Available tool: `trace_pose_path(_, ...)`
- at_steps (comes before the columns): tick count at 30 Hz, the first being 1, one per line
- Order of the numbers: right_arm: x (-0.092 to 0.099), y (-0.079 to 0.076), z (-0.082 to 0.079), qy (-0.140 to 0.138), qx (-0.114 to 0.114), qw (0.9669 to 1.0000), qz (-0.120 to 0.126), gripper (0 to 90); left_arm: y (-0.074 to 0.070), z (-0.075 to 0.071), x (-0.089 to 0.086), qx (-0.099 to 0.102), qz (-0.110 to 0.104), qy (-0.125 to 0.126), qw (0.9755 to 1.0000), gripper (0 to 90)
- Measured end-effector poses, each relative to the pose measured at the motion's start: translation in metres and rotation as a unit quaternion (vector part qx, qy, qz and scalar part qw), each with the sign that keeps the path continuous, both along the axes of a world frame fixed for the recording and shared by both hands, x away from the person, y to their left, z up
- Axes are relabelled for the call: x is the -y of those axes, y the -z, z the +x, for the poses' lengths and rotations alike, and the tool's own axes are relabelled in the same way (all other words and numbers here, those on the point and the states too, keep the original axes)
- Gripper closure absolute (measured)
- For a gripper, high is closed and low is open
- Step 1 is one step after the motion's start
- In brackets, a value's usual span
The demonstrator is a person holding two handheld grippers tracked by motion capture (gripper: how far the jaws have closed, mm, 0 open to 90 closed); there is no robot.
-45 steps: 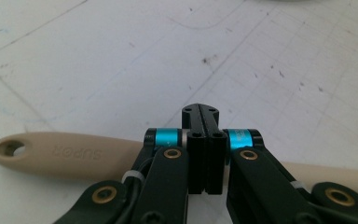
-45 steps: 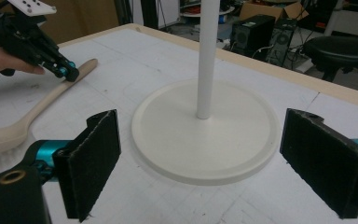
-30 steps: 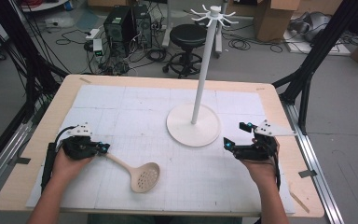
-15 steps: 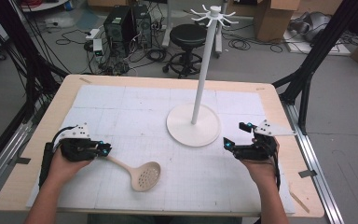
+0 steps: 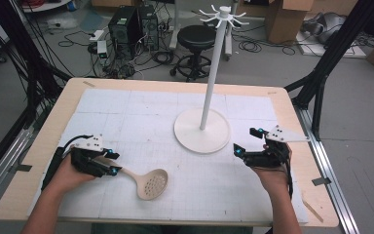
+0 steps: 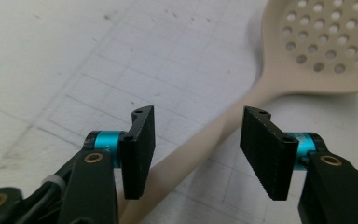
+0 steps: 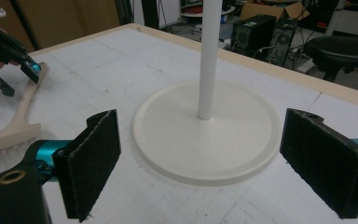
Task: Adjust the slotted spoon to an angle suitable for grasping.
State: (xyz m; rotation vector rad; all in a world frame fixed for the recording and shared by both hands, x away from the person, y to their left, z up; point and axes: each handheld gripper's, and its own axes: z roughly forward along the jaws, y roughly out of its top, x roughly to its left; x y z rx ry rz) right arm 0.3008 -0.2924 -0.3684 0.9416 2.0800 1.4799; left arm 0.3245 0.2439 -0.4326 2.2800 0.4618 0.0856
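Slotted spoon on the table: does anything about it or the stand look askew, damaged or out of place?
Nothing stands out. The slotted spoon lies flat on the mat, intact, its handle between the open jaws of the left gripper, which have just been opening. The stand is upright, hooks bare.

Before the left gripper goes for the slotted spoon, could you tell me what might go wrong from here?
1. The left gripper has just been opening and straddles the slotted spoon's handle off-centre, near one jaw; closing could nudge it aside.
2. Gripped far from the bowl, the spoon may sag or pivot.
3. The hanging stand has a tall thin pole; a bump might rock it.
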Motion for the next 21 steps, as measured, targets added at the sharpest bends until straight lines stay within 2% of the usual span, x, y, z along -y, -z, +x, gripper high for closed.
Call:
trace_pose_path(2,0.000,0.000,0.000,0.001,-0.001,1.0000,0.000,10.7,0.005,0.002,0.004,-0.005,0.025,0.012,0.9996,43.6)
trace_pose_path(6,0.001,0.000,0.000,-0.001,0.000,1.0000,0.001,10.7,0.006,0.003,0.008,-0.003,0.030,0.016,0.9994,43.3)
trace_pose_path(9,0.000,0.000,0.000,0.000,-0.001,1.0000,0.001,10.7,0.004,0.004,0.009,0.001,0.041,0.030,0.9987,45.5)
trace_pose_path(13,-0.001,0.000,0.000,-0.001,0.000,1.0000,0.000,10.7,0.001,0.005,0.013,-0.003,0.049,0.034,0.9982,49.5)
trace_pose_path(16,0.000,0.000,0.000,0.000,0.000,1.0000,0.001,10.7,0.001,0.003,0.018,0.003,0.048,0.035,0.9982,54.2)
trace_pose_path(21,-0.001,0.000,0.000,-0.001,-0.001,1.0000,0.000,10.7,-0.002,0.002,0.026,0.007,0.058,0.043,0.9974,60.7)
